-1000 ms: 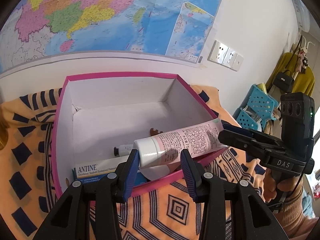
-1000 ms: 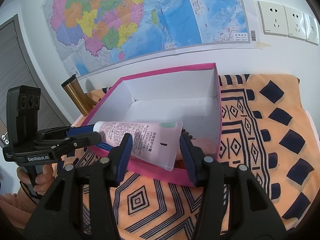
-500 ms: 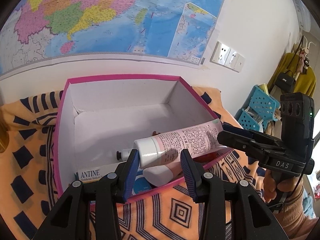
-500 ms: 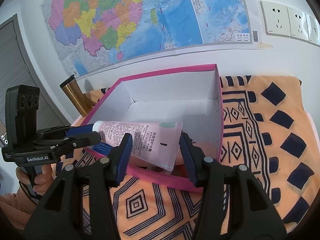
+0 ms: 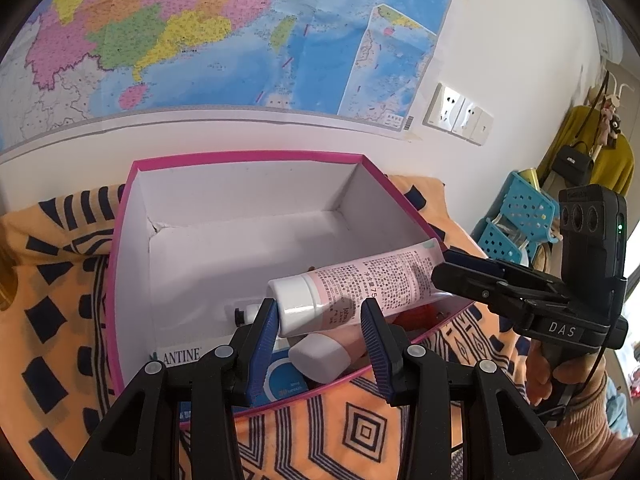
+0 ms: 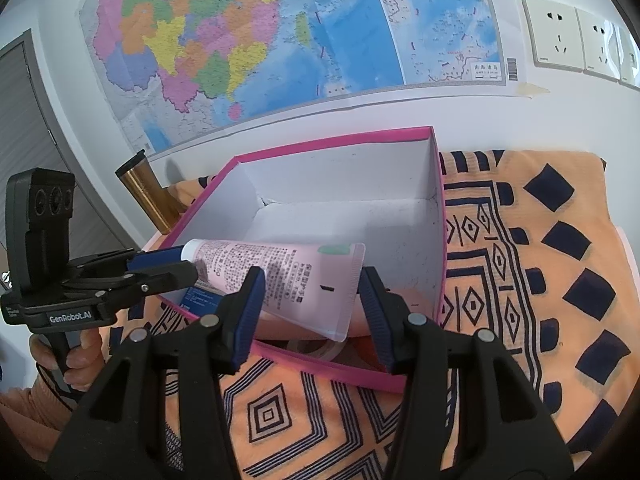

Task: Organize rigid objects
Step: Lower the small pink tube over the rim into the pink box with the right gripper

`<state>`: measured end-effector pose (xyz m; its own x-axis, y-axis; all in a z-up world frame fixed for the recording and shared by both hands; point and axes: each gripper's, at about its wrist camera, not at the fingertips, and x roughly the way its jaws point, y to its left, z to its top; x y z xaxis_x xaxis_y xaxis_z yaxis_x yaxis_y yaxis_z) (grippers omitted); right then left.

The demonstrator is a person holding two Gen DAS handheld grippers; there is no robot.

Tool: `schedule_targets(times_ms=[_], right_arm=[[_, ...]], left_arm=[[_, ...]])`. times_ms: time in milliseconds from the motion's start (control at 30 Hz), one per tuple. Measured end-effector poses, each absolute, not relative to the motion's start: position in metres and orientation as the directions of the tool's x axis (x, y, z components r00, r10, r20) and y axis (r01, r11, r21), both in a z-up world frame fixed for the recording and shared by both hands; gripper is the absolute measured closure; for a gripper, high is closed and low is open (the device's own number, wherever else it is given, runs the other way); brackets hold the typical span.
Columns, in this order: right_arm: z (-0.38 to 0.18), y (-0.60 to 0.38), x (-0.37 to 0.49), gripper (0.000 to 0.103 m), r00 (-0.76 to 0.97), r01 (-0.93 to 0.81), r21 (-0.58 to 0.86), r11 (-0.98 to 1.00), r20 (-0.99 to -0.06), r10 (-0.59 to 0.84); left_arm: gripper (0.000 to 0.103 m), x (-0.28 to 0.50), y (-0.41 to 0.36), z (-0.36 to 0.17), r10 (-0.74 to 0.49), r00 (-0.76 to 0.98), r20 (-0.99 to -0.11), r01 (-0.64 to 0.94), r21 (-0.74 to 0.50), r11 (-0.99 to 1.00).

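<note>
A pink tube with a white cap is held over the front of the pink box. My left gripper is shut on its cap end. My right gripper is shut on its flat crimped end. The tube lies level between the two grippers, above the box's front part. The right gripper also shows in the left wrist view, and the left gripper in the right wrist view.
Inside the box lie a white and blue carton, a small bottle, a white-capped tube and a red item. An orange patterned cloth covers the table. A gold tumbler stands left; the map wall is behind.
Both grippers have risen and drawn back slightly with the tube, so more of the box contents show beneath it.
</note>
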<state>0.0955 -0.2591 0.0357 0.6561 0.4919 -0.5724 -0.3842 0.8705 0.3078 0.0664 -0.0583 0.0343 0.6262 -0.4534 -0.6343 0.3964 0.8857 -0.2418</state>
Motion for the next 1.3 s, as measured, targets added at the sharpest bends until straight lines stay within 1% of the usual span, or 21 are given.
schedule_targets(times_ms=[1300], right_arm=[[0.024,-0.256,0.131,0.051,0.631,-0.377,0.309,0.873,-0.605,0.486]], left_arm=[[0.061,0.094,-0.060,0.026,-0.419,0.615,-0.668,0.362,-0.233,0.903]])
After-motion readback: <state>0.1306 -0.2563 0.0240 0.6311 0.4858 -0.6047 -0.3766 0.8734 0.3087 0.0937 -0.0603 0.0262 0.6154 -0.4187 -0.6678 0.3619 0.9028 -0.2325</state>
